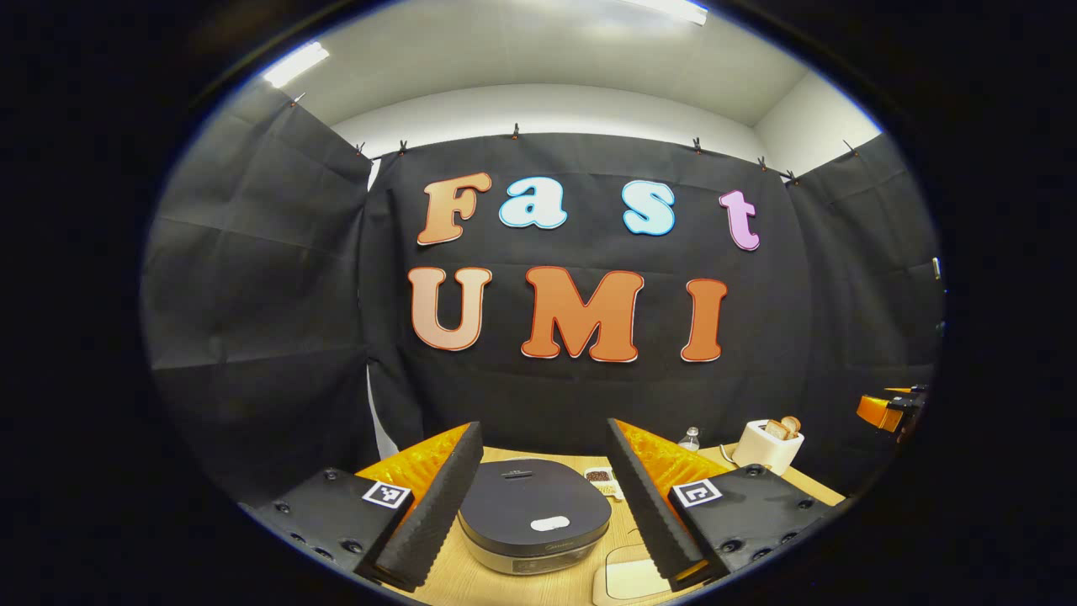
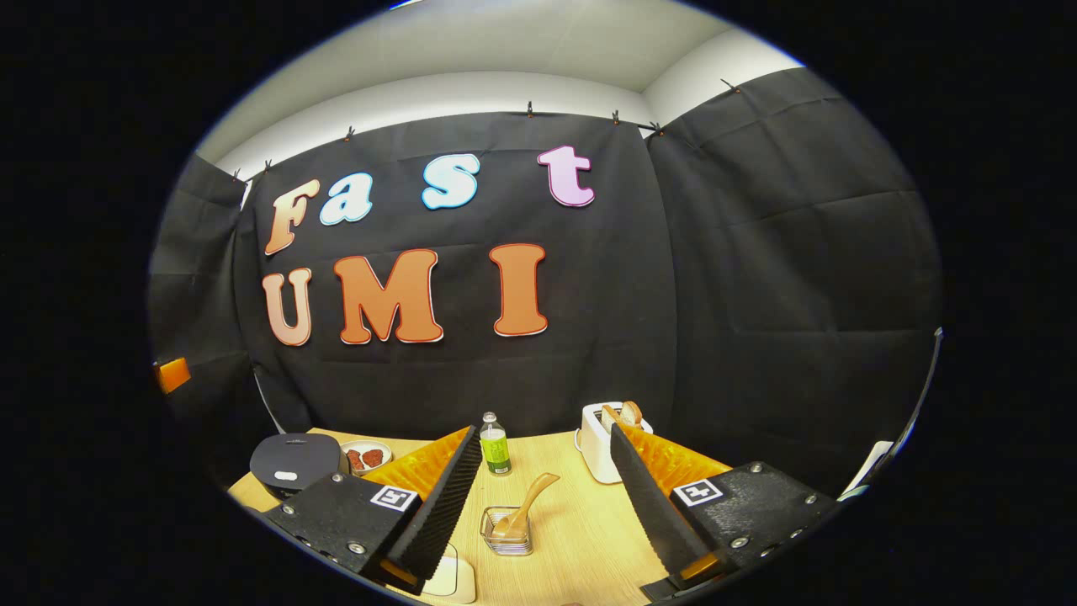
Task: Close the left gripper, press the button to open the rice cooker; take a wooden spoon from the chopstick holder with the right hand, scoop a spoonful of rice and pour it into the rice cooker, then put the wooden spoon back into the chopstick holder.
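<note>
A white toaster [image 2: 599, 446] is seen on the wooden table [image 2: 580, 522], near the back wall, with slices of bread [image 2: 627, 413] held upright in its slots. The same toaster [image 1: 767, 446] is shown at the table's far right corner in the left gripper view. A small bottle [image 2: 494, 444] with a green label and a white cap is placed upright to the left of the toaster, well apart from it. Farther left, a small dish [image 2: 366, 457] of reddish-brown pieces is set on the table. A pale flat object [image 1: 627, 581] is partly seen at the near table edge.
</note>
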The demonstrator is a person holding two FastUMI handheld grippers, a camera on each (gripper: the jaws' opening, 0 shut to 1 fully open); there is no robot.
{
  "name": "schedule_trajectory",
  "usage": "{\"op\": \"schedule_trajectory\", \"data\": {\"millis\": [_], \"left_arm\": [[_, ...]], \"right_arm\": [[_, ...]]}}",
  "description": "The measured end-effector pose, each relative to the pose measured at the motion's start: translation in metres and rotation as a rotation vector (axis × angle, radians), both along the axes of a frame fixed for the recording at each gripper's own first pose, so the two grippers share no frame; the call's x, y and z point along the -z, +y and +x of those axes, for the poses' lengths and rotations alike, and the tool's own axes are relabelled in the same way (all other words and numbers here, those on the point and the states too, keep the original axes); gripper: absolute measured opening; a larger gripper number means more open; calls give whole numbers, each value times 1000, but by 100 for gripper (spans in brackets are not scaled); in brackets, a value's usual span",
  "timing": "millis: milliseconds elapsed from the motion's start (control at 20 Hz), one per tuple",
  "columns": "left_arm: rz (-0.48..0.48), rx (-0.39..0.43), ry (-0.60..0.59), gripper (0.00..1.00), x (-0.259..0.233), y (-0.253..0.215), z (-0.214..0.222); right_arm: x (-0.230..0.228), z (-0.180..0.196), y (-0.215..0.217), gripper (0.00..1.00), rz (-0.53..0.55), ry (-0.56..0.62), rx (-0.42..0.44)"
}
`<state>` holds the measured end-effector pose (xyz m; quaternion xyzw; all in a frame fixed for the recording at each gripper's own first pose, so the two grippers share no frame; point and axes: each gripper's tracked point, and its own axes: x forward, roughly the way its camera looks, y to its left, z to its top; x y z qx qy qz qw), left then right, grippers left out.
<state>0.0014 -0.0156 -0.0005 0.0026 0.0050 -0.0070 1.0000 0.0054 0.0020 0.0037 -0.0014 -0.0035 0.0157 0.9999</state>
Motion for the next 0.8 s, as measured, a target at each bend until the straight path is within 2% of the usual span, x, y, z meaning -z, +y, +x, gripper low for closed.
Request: {"op": "schedule_trajectory", "data": {"millis": [50, 350, 400, 800], "left_arm": [[-1, -8, 0, 97, 0, 3, 1], [1, -15, 20, 94, 4, 6, 2], [2, -16, 27, 85, 5, 6, 3], [71, 3, 71, 12, 19, 1, 10]], "right_arm": [[0, 0, 0, 95, 2, 0, 0], [1, 2, -3, 95, 4, 2, 4], [2, 2, -3, 89, 4, 4, 5], [6, 8, -7, 89, 9, 16, 16]]}}
